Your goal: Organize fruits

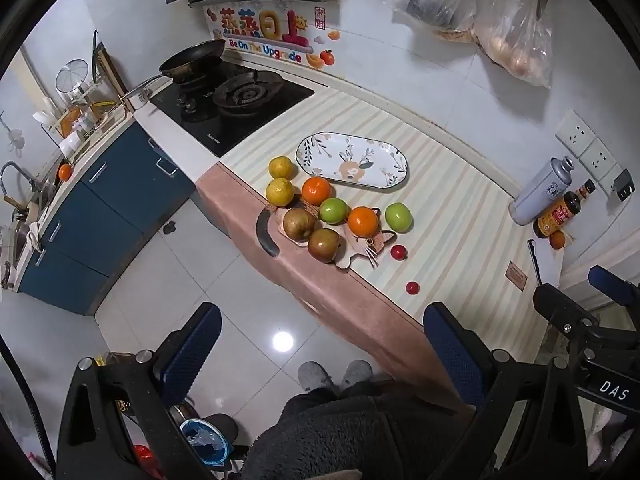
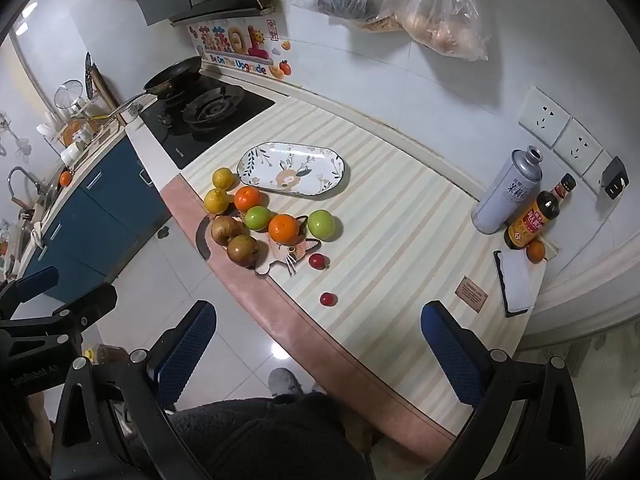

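Fruits lie clustered on the striped counter by a cat-shaped board [image 1: 362,250] [image 2: 290,254]: two yellow citrus [image 1: 280,192] [image 2: 217,201], two oranges [image 1: 363,221] [image 2: 283,228], two green apples [image 1: 398,217] [image 2: 321,224], two brown pears [image 1: 324,245] [image 2: 242,250]. Two cherry tomatoes [image 1: 412,288] [image 2: 328,299] lie nearer. An empty floral oval plate [image 1: 352,162] [image 2: 291,168] sits behind them. My left gripper [image 1: 320,352] is open and empty, held off the counter's edge. My right gripper [image 2: 316,344] is open and empty above the counter's front.
A gas stove [image 1: 232,108] with a pan [image 1: 192,60] is at the back left. A grey can [image 2: 506,192], a sauce bottle [image 2: 534,218], a small orange [image 2: 535,251] and a notebook [image 2: 516,282] stand at the right. Plastic bags [image 2: 436,8] hang on the wall.
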